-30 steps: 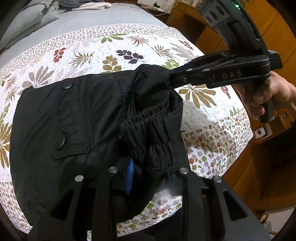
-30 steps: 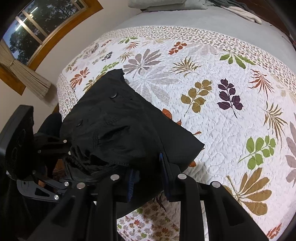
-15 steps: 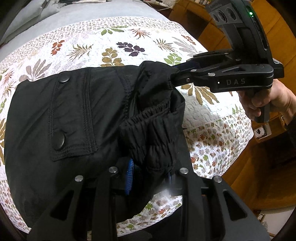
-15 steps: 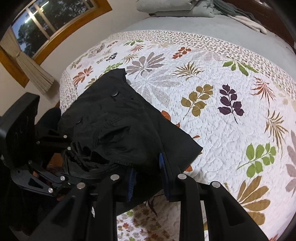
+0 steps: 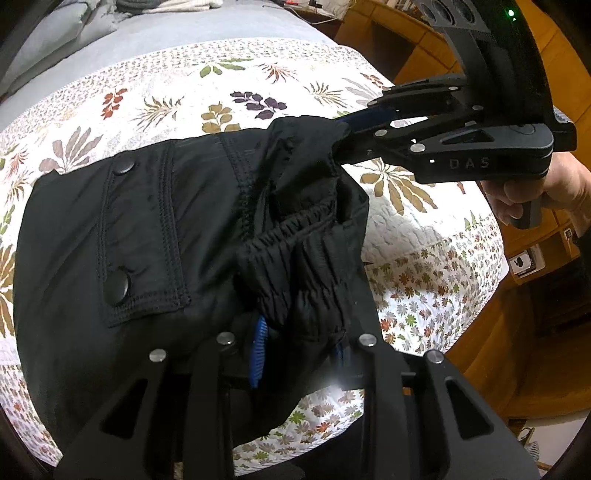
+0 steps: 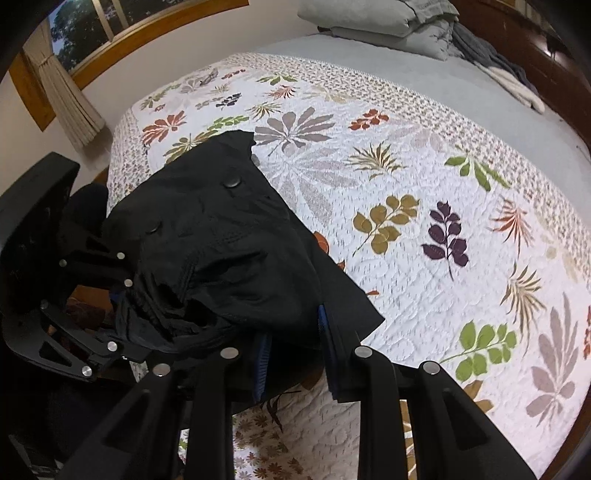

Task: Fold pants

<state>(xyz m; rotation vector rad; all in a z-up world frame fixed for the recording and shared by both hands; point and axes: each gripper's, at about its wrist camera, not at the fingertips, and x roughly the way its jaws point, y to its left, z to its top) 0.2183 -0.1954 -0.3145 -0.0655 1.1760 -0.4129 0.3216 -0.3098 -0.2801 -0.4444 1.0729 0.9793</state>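
Black pants [image 5: 147,229] with snap buttons lie bunched on a floral quilt [image 5: 166,99], their elastic waistband raised near the bed's edge. My left gripper [image 5: 299,343] is shut on the gathered waistband at the bottom of the left wrist view. My right gripper [image 5: 345,138] reaches in from the right there, shut on another part of the waistband. In the right wrist view the same pants [image 6: 229,251] spread left of centre, with the right gripper [image 6: 293,350] clamped on the cloth's near edge and the left gripper [image 6: 122,291] at the left.
The quilt [image 6: 424,192] covers the bed, grey sheet and folded bedding [image 6: 388,26] at its head. Wooden furniture [image 5: 535,280] stands right of the bed. A curtained window [image 6: 85,33] is on the far wall. A person's hand [image 5: 535,199] grips the right gripper's handle.
The right gripper has rolled and shifted a little while holding the waistband; the pants' raised edge has moved slightly with it. The left gripper has stayed put.
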